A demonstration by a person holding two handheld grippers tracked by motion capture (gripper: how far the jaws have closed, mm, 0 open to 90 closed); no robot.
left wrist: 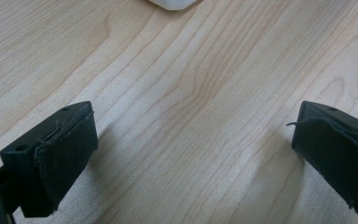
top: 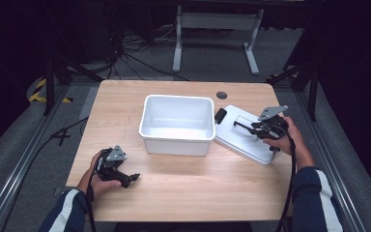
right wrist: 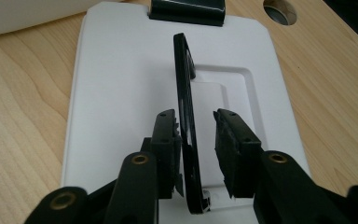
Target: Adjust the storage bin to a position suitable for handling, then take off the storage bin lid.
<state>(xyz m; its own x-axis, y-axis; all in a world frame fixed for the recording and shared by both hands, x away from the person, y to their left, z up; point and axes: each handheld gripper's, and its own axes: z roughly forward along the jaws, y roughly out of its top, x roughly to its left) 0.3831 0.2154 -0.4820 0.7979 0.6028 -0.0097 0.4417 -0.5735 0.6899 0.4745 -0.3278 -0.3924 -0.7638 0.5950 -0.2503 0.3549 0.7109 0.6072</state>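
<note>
A white lid (top: 239, 137) lies flat on the wooden table to the right of an empty white bin (top: 176, 140). In the right gripper view the lid's (right wrist: 121, 70) thin black handle (right wrist: 185, 84) stands upright between my jaws. My right gripper (right wrist: 196, 119) is open around it: the left pad touches the handle and a gap remains at the right pad. From above, the right gripper (top: 239, 124) reaches leftward over the lid. My left gripper (top: 134, 178) rests near the table's front left, wide open (left wrist: 191, 140) over bare wood.
A black clip (top: 220, 115) sits on the lid's far end, next to the bin. A round cable hole (top: 221, 94) is in the table behind it. A corner of the bin (left wrist: 172, 3) shows in the left gripper view. Cables and a frame lie on the floor beyond the table.
</note>
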